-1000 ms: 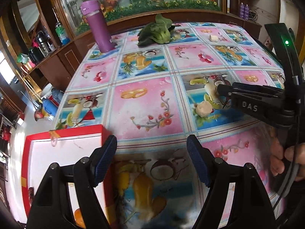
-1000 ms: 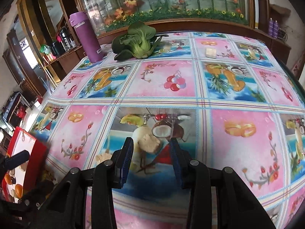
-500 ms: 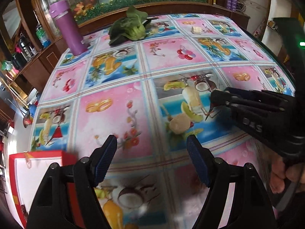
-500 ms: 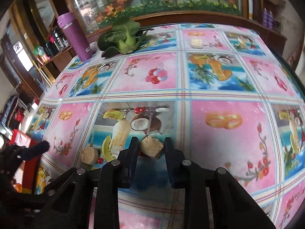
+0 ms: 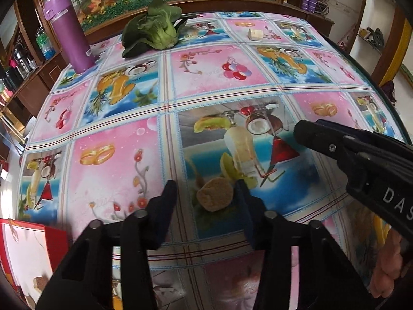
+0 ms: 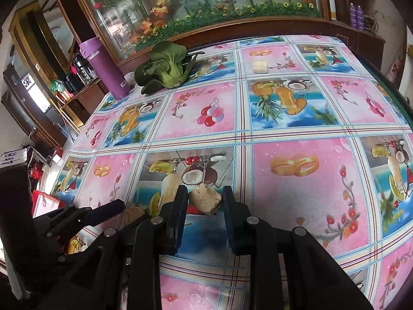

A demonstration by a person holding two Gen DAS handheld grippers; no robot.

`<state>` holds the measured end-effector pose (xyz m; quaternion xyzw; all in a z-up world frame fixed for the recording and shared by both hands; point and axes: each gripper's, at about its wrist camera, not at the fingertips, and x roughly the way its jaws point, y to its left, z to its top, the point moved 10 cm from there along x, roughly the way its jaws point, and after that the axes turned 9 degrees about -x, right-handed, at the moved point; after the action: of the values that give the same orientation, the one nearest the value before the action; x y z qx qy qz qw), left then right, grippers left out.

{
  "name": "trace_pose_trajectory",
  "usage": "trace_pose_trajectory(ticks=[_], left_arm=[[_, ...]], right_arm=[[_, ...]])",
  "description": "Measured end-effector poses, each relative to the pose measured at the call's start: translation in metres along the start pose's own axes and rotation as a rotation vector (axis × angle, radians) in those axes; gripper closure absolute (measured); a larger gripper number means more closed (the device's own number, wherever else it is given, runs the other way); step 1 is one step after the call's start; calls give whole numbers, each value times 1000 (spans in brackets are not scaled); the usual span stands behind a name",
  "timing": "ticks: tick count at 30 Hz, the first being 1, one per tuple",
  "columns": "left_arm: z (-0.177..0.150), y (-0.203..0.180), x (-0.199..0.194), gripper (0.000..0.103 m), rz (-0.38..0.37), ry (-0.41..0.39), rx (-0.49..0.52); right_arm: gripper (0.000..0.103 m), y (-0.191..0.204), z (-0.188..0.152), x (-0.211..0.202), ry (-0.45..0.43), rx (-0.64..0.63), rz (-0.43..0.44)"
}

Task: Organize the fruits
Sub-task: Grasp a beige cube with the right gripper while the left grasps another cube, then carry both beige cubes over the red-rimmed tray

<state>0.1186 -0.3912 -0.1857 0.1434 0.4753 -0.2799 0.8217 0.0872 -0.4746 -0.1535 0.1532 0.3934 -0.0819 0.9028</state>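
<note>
left gripper (image 5: 205, 199) has advanced, jaws wide around a brown chunk (image 5: 214, 197); only right view shows right gripper (image 6: 205, 204) clamping its piece (image 6: 205, 200).

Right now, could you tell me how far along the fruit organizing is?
Partly done: the red box already holds pieces. In hand: the right gripper grips a tan chunk, and the open left gripper brackets a round brown piece. Left: a pale cube at the far end.
</note>
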Motion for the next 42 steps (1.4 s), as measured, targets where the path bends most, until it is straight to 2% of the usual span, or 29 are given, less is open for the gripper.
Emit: trace_pose_trajectory(ticks=[1, 2, 3, 8, 14, 23, 32, 42], left_arm=[[0, -2, 0, 63, -6, -1, 3], [-1, -4, -1, 72, -18, 0, 5], [-2, -6, -1, 74, -28, 2, 4], [-4, -3, -5, 74, 0, -12, -3], [0, 11, -34, 74, 52, -101, -39], [-9, 40, -99, 74, 117, -249, -82], [-29, 72, -154, 74, 131, -345, -136], [-58, 135, -195, 74, 184, -421, -244]], right_arm=[[77, 0, 0, 0, -1, 1, -1], [77, 0, 0, 0, -3, 2, -2], [77, 0, 0, 0, -3, 2, -3], [77, -1, 1, -2, -12, 11, 0], [77, 0, 3, -6, -39, 32, 26], [77, 20, -7, -42, -173, 83, 116], [77, 77, -11, -88, -279, 9, 186], [77, 173, -22, -107, -290, -165, 247]])
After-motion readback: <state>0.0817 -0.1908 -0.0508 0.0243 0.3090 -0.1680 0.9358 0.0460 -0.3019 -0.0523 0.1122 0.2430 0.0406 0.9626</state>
